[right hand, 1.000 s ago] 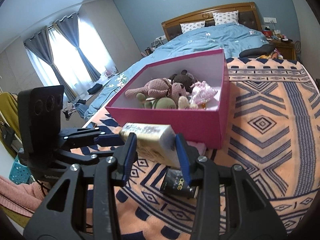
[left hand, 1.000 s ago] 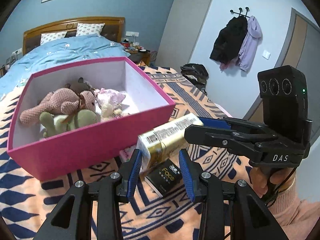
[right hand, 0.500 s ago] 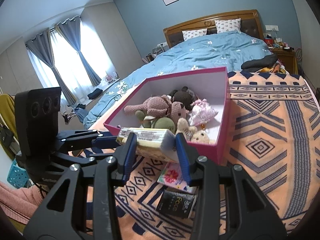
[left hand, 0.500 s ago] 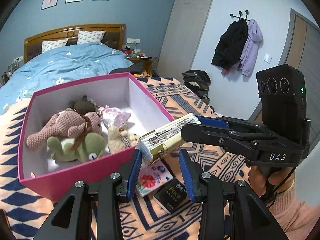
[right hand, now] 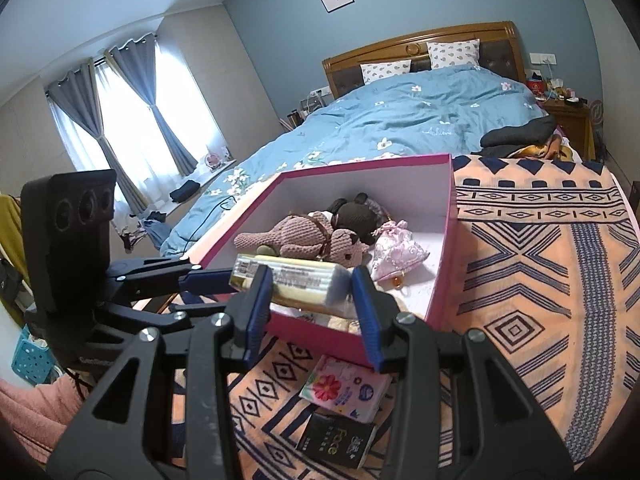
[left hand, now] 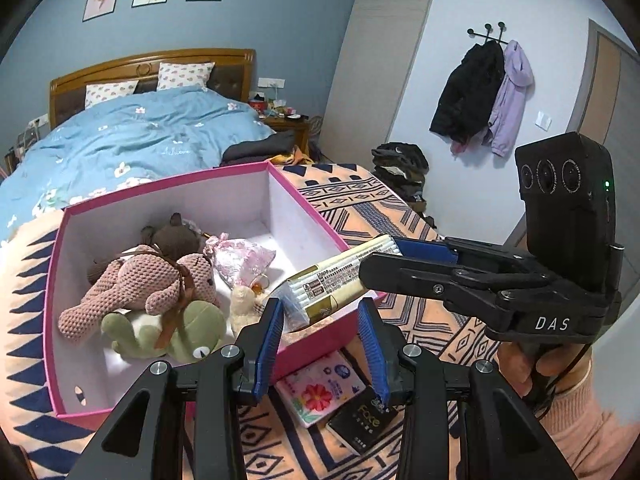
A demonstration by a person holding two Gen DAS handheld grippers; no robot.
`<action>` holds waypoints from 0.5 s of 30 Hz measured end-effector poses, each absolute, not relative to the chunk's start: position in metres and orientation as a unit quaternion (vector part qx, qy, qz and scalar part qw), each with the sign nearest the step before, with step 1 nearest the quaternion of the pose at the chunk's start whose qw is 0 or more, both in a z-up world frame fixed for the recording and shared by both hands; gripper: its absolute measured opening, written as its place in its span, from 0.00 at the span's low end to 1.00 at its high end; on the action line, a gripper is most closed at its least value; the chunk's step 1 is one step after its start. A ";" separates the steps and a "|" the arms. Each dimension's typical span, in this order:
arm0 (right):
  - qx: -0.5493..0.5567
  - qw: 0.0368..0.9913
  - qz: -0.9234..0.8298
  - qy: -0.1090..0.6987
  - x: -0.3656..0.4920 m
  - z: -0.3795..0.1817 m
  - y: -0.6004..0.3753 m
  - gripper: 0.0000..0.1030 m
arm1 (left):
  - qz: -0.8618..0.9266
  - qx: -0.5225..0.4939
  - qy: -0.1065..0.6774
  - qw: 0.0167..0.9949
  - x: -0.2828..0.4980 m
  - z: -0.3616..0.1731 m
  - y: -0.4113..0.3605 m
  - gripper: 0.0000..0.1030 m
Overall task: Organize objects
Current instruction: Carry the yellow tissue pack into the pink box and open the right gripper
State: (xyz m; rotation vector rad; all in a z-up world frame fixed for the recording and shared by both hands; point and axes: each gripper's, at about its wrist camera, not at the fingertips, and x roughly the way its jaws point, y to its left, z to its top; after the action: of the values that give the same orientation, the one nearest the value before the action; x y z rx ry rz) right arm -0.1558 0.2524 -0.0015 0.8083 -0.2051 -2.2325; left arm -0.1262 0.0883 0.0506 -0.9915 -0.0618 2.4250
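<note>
A long gold-and-white pack (left hand: 332, 286) hangs level above the near corner of a pink box (left hand: 160, 188). My left gripper (left hand: 322, 320) is shut on the pack's near end. In the same view my right gripper (left hand: 400, 258) clamps the far end from the right. In the right wrist view, the pack (right hand: 298, 280) lies between the pads of my right gripper (right hand: 312, 300), and my left gripper (right hand: 200, 280) holds its other end. The pink box (right hand: 360, 164) holds a pink knitted plush (left hand: 160, 284), a green plush (left hand: 180, 332), a brown bear (left hand: 172, 236) and a pink pouch (left hand: 240, 258).
A floral tissue packet (left hand: 320, 388) and a black packet (left hand: 366, 424) lie on the patterned orange blanket (right hand: 540, 280) just in front of the box. Behind it is a blue duvet (left hand: 140, 136) and a headboard. A hand in a pink sleeve (left hand: 568, 420) holds the right gripper.
Both grippers have carried the pack up and forward. It was low in front of the box's front wall and now hangs over the rim, with the toys inside showing.
</note>
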 end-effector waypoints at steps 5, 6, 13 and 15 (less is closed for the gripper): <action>0.327 0.363 -0.869 -0.083 -0.167 -0.007 0.251 0.43 | 0.890 -0.379 -0.025 0.252 -0.140 0.045 0.090 0.38; 0.330 0.361 -0.868 -0.084 -0.169 -0.009 0.252 0.43 | 0.890 -0.381 -0.025 0.251 -0.142 0.044 0.091 0.38; 0.348 0.351 -0.865 -0.090 -0.182 -0.021 0.253 0.43 | 0.880 -0.401 -0.032 0.251 -0.156 0.031 0.093 0.38; 0.353 0.346 -0.865 -0.090 -0.186 -0.025 0.253 0.43 | 0.876 -0.410 -0.037 0.251 -0.160 0.025 0.093 0.38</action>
State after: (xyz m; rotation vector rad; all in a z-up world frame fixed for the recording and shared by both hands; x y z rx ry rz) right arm -0.1856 0.2528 -0.0253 0.9163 -0.2324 -2.2435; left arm -0.1600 0.0934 0.0254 -1.1148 -0.1015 2.3838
